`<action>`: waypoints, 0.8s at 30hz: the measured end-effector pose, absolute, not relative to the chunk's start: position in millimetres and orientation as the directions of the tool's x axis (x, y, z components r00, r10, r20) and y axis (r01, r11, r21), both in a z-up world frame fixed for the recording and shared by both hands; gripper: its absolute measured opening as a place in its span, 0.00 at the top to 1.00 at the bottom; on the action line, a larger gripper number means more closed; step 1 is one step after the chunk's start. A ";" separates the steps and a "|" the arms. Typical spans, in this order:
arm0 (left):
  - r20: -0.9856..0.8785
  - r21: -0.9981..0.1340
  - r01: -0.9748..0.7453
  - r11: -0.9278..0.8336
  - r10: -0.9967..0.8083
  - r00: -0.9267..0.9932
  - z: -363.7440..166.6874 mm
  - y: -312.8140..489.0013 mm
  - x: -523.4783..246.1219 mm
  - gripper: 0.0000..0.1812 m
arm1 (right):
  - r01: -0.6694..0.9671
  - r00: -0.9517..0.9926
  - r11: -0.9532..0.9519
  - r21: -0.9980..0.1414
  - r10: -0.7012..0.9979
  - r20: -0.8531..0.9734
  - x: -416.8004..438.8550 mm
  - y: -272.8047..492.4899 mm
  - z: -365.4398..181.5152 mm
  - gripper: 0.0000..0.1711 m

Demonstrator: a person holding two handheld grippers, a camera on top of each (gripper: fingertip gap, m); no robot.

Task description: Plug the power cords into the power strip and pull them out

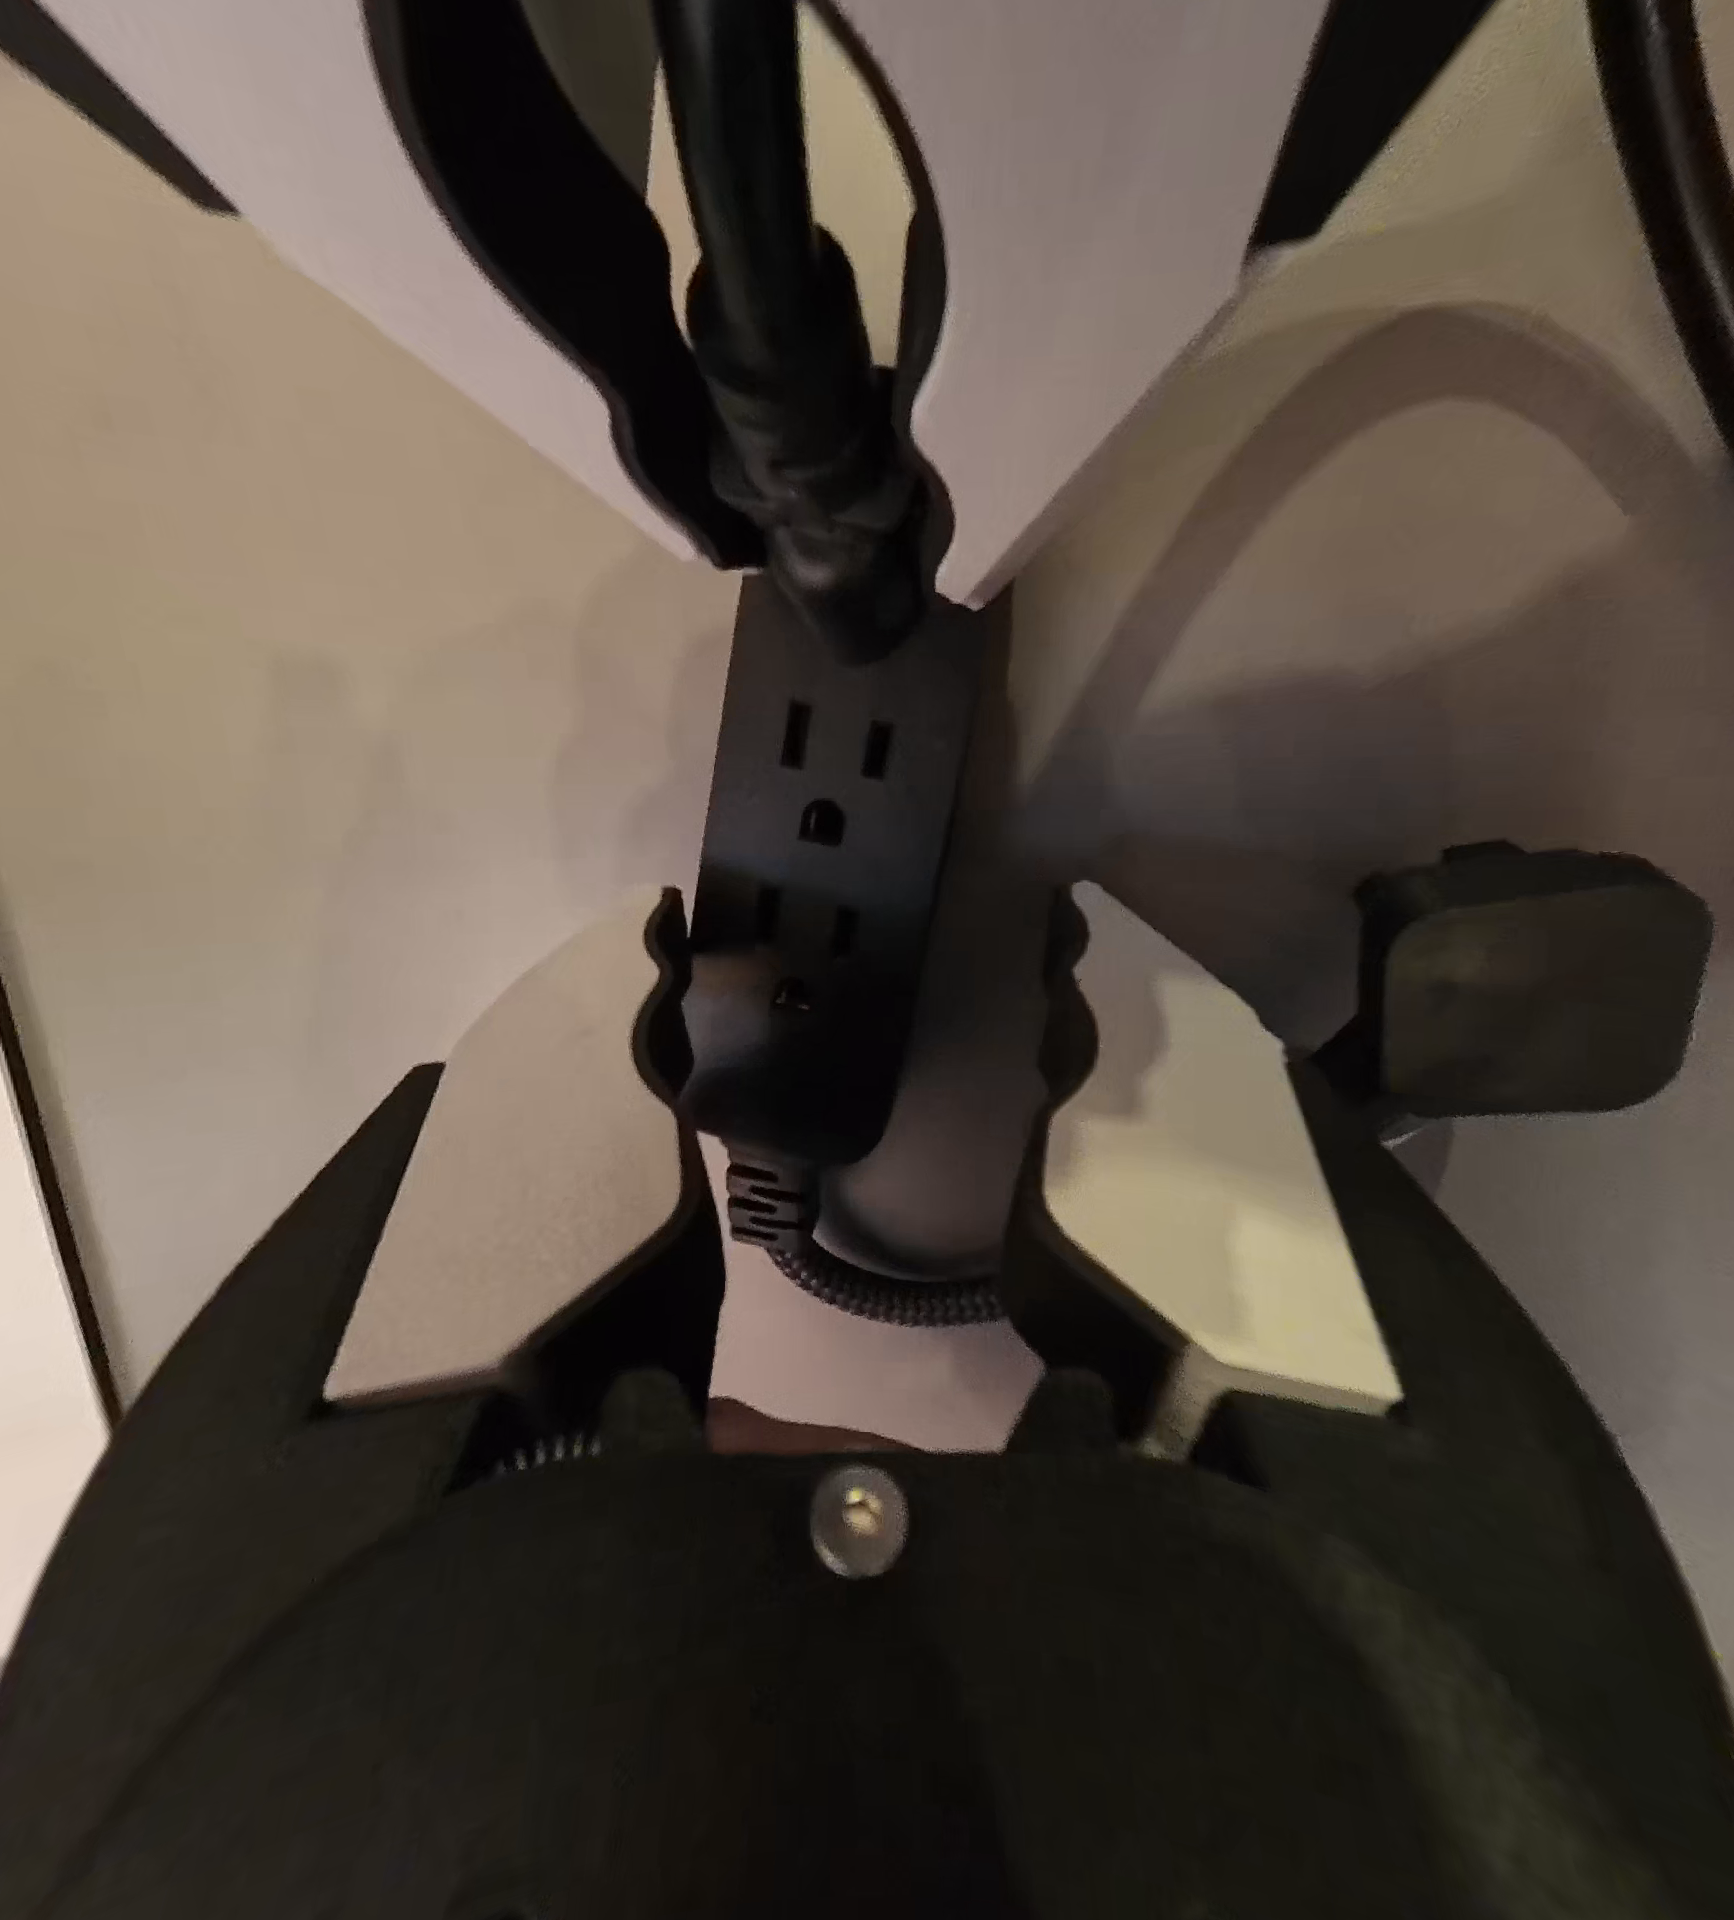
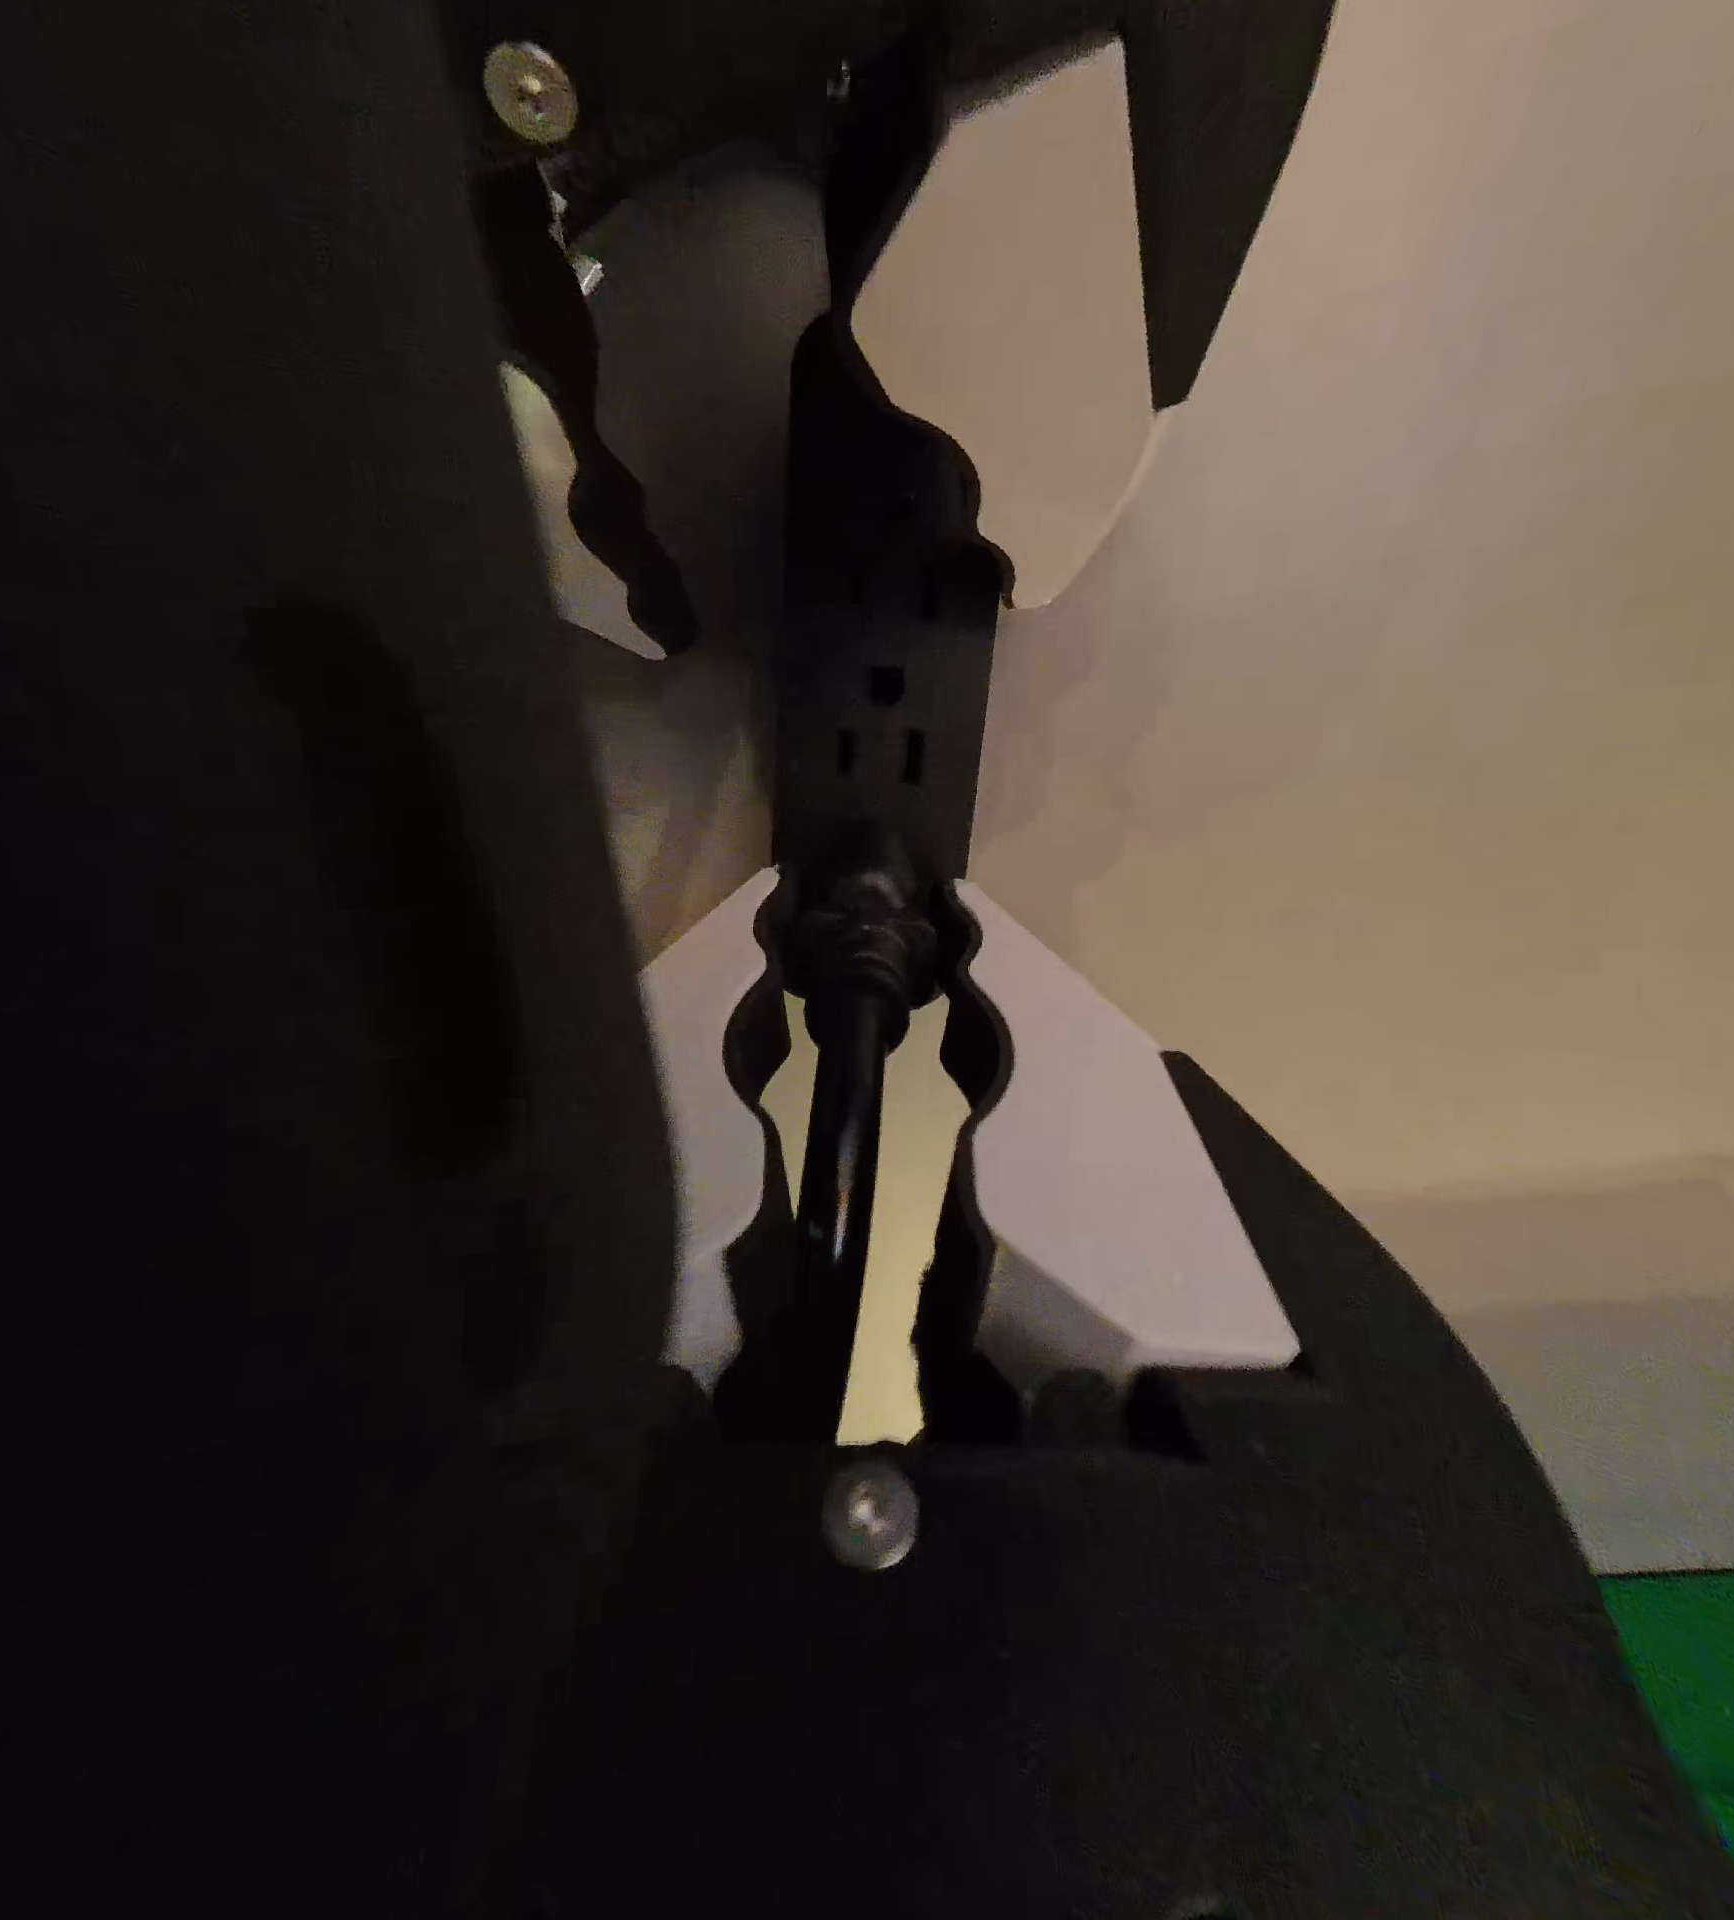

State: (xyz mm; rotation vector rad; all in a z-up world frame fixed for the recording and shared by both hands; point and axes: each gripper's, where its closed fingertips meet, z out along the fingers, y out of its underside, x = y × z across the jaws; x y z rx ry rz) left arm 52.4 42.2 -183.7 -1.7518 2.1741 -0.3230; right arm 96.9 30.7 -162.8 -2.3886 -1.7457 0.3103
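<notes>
A black power strip (image 1: 832, 821) lies on a pale table. My left gripper (image 1: 858, 987) is shut on its near end, where its braided cable (image 1: 884, 1283) leaves. My right gripper (image 1: 821, 499) comes from the far side and is shut on a black plug (image 1: 832, 551) that stands in the strip's far outlet. Its black cord (image 1: 738, 208) runs up between the fingers. The middle outlet is free, and so is the near one. In the right wrist view my right gripper (image 2: 858, 935) holds the plug (image 2: 858, 940) against the strip (image 2: 884, 707), with the left gripper (image 2: 832, 592) beyond.
A second black plug (image 1: 1528, 987) lies loose on the table to the right of the strip. A black cord (image 1: 1715, 260) curves along the upper right. A dark-edged tabletop corner (image 1: 11, 1039) shows at left. A green surface (image 2: 1725, 1704) shows at lower right. The gap from one gripper's tips to the other's is roughly 5 centimetres.
</notes>
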 end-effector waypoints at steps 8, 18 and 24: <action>-0.177 -0.385 -0.897 0.217 -0.971 -0.160 -172.3 56.8 23.5 0.72 | 0.921 0.249 -0.261 -0.290 0.965 -0.075 99.0 29.9 -162.4 0.87; -0.109 -0.590 -0.790 0.164 -0.986 -0.123 -150.9 36.4 50.5 0.75 | 0.947 -0.020 0.012 -0.322 1.000 -0.021 92.4 26.3 -161.8 0.86; -0.079 -0.603 -0.781 0.163 -0.986 -0.145 -162.1 30.2 58.1 0.76 | 0.933 -0.030 0.025 -0.359 0.999 -0.010 91.1 25.4 -161.0 0.86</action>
